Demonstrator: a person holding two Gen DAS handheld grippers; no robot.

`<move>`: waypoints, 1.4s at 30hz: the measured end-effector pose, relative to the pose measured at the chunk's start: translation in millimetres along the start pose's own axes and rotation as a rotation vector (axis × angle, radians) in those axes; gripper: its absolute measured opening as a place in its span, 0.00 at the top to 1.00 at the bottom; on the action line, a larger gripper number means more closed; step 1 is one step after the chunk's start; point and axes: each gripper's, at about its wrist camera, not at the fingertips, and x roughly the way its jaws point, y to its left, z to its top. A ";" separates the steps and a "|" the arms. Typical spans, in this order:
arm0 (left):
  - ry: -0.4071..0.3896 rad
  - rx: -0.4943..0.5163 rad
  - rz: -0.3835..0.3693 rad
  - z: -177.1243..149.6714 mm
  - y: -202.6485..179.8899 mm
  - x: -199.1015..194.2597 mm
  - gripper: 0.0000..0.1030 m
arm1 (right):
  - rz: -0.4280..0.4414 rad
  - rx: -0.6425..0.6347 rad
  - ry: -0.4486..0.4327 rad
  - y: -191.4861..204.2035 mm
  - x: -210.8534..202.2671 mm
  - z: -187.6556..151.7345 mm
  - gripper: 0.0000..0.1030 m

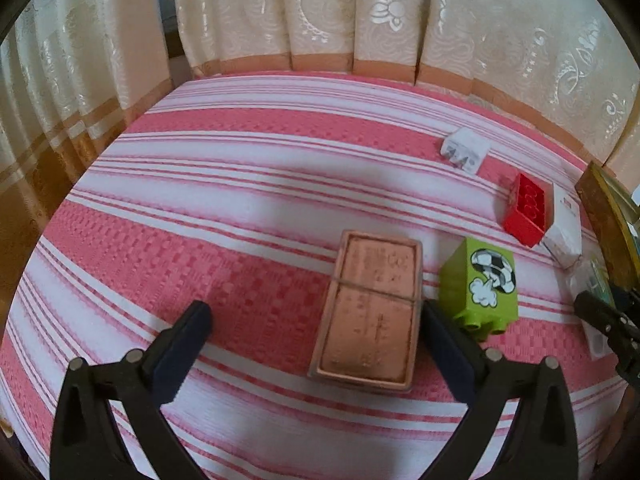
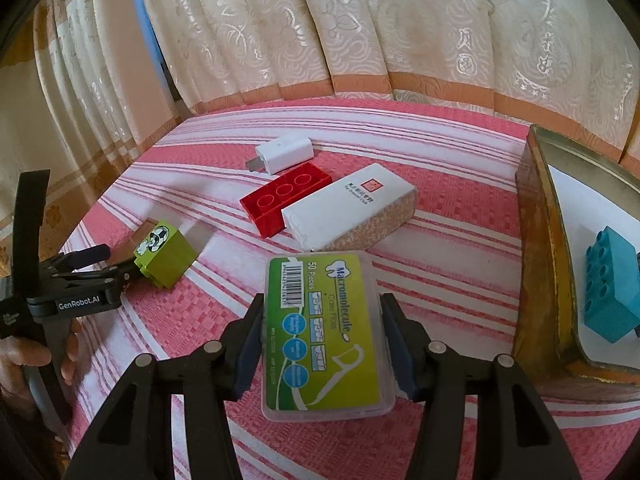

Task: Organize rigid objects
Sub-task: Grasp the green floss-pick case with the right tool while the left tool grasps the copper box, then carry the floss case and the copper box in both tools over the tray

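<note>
While both hand-held grippers work over the striped pink cloth [image 2: 460, 240] of the worktop, the step in hand is judged to be the pick-up of two items for the tin tray [image 2: 536, 240] at the right. Nearest the right wrist camera, the right hand-held gripper [image 2: 322, 344] straddles the floss-pick case [image 2: 322, 332]; its pads meet the case's long sides and appear clamped on it, the case resting on the cloth. In the left wrist view, the left hand-held gripper [image 1: 316, 344] stands wide apart, holding nothing; the brown flat box [image 1: 370, 308] lies by its right finger, off-centre. Just beside the box sits the green block [image 1: 480, 284]. Farther off lie the red block [image 2: 286, 202], the white carton [image 2: 348, 210] touching it, and the white adapter [image 2: 284, 154]. A blue block [image 2: 610, 284] already lies in the tray. Next, the right calls for a lift and carry towards the tray; the left for centring over the box before closing.
</note>
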 end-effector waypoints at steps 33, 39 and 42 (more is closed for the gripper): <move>-0.424 0.041 -0.100 -0.4 -114.8 -64.4 0.55 | -0.014 0.092 -0.324 -33.7 -56.7 4.7 0.44; -0.424 0.037 -0.121 2.5 -139.4 -62.3 0.55 | -0.049 0.099 -0.346 -53.5 -63.2 3.4 0.44; -0.432 0.042 -0.124 2.1 -146.3 -63.1 0.55 | -0.059 0.103 -0.343 -60.9 -63.3 4.3 0.44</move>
